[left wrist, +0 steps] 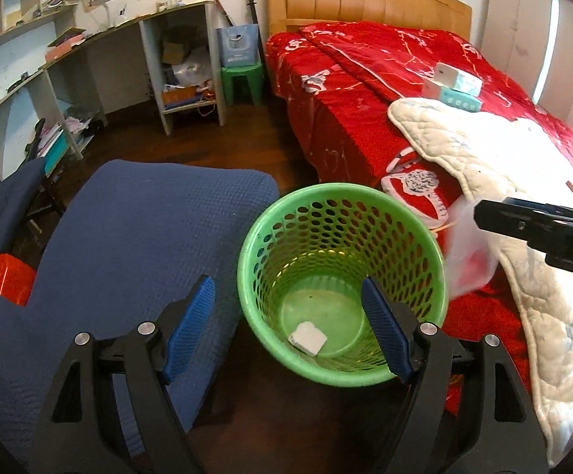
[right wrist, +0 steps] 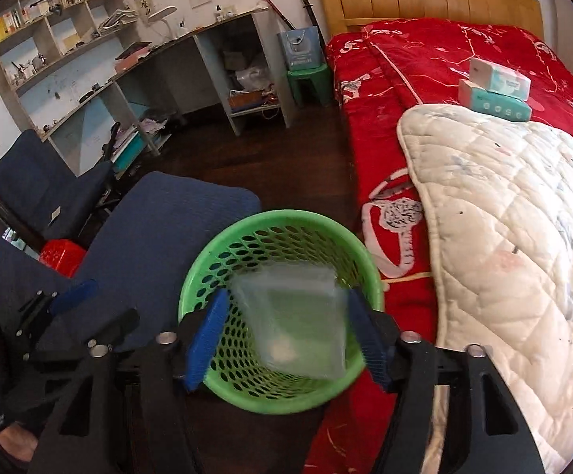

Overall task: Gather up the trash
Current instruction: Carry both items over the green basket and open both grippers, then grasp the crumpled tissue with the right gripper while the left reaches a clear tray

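Dark wood floor carries my landmark, a green basket, beside the red bed. Above its mouth, my right gripper gapes around a blurry clear bag, pads apart from it. Left gripper wide, empty; white scrap lies inside.

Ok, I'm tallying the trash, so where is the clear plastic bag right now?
In the right wrist view the bag hangs blurred between the right tool's open jaws, directly over the green basket, beside the bed.

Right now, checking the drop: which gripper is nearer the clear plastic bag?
Right. The right gripper has the clear plastic bag between its fingers over the green basket; the left gripper is beside the basket.
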Available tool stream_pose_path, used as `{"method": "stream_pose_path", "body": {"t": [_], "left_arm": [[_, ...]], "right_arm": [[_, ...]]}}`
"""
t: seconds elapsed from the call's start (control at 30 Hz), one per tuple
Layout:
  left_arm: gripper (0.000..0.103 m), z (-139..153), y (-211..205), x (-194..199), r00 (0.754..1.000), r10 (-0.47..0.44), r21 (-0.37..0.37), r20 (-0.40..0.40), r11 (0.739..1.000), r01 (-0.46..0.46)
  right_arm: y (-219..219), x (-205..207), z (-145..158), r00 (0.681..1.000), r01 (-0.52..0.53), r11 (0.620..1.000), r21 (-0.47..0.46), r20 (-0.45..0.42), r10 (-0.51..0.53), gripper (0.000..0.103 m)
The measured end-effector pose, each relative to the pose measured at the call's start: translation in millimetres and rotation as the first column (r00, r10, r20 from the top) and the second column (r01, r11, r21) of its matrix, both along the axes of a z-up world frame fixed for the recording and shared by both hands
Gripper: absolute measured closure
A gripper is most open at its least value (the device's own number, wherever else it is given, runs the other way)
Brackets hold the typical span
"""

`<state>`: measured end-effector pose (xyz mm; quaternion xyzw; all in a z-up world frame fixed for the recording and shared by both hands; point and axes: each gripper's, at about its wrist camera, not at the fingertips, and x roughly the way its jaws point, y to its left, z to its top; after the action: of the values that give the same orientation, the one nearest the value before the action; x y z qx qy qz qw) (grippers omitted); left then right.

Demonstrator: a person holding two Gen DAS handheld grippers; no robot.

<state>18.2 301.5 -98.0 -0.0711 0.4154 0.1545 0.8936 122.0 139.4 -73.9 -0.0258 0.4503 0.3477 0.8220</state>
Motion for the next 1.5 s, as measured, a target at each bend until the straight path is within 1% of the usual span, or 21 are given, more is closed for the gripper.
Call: {"method": "stream_pose_path", "body": {"t": [0.03, 0.13, 0.23, 0.3, 0.5, 0.6, 0.8, 0.9, 1.07, 1.17, 1.27, 1.4, 1.5], "left_arm": [[0.027, 0.4, -0.3, 0.2, 1.000, 0.000, 0.000, 0.000, 1.000, 0.000], [0.027, 0.9, -4.0, 2.5, 1.000, -0.007, 0.000, 0.003, 1.000, 0.007], [0.027, 3.3, -14.0, 7.8, 1.000, -0.028, 0.001, 0.009, 1.000, 0.028], [0.027, 5.4, -24.1, 12.2, 0.999, -0.051, 0.000, 0.015, 0.999, 0.051], [0.027, 13.0, -66.8, 26.9, 0.990, -0.135, 0.006, 0.032, 0.991, 0.135], [0.027, 15.5, -87.6, 34.5, 0.984, -0.176, -0.004, 0.036, 0.984, 0.176], [0.027, 25.3, -137.5, 53.0, 0.964, -0.260, -0.011, 0.048, 0.965, 0.261], [0.027, 30.7, -159.8, 61.4, 0.953, -0.298, -0.016, 0.054, 0.954, 0.299], [0.027, 35.8, -186.9, 78.0, 0.941, -0.334, -0.073, 0.059, 0.938, 0.338], [0.027, 38.1, -205.7, 88.5, 0.931, -0.361, -0.084, 0.062, 0.927, 0.365], [0.027, 38.0, -222.7, 101.5, 0.921, -0.386, -0.088, 0.060, 0.917, 0.390], [0.029, 35.0, -239.6, 120.0, 0.913, -0.404, -0.115, 0.053, 0.906, 0.408], [0.030, 30.8, -251.6, 132.8, 0.908, -0.416, -0.124, 0.041, 0.900, 0.418]], "right_arm": [[-0.4, -0.6, 1.4, 1.000, -0.001, 1.000, 0.009, 0.000, 0.001, 0.032], [-6.9, -3.1, 6.4, 1.000, 0.008, 1.000, 0.017, 0.010, -0.008, 0.032], [-26.0, -3.7, 10.3, 0.999, 0.032, 0.999, 0.009, 0.025, -0.032, 0.031], [-42.3, -3.3, 13.6, 0.998, 0.054, 0.999, 0.007, 0.032, -0.054, 0.030], [-114.0, -1.0, 23.1, 0.984, 0.165, 0.985, -0.038, 0.069, -0.163, 0.029], [-155.3, -1.7, 25.9, 0.971, 0.228, 0.972, -0.055, 0.085, -0.223, 0.029], [-244.3, 5.4, 30.7, 0.929, 0.363, 0.925, -0.111, 0.115, -0.350, 0.028], [-278.1, 12.1, 31.5, 0.911, 0.408, 0.904, -0.127, 0.123, -0.393, 0.028], [-331.6, 31.4, 28.0, 0.881, 0.473, 0.868, -0.155, 0.113, -0.460, 0.028], [-354.9, 46.0, 25.8, 0.867, 0.499, 0.853, -0.155, 0.095, -0.490, 0.028], [-368.5, 62.6, 24.1, 0.857, 0.515, 0.843, -0.156, 0.083, -0.508, 0.028], [-376.2, 84.9, 18.5, 0.855, 0.519, 0.838, -0.171, 0.088, -0.512, 0.028], [-376.3, 104.7, 10.7, 0.853, 0.521, 0.839, -0.159, 0.065, -0.518, 0.028]]}}
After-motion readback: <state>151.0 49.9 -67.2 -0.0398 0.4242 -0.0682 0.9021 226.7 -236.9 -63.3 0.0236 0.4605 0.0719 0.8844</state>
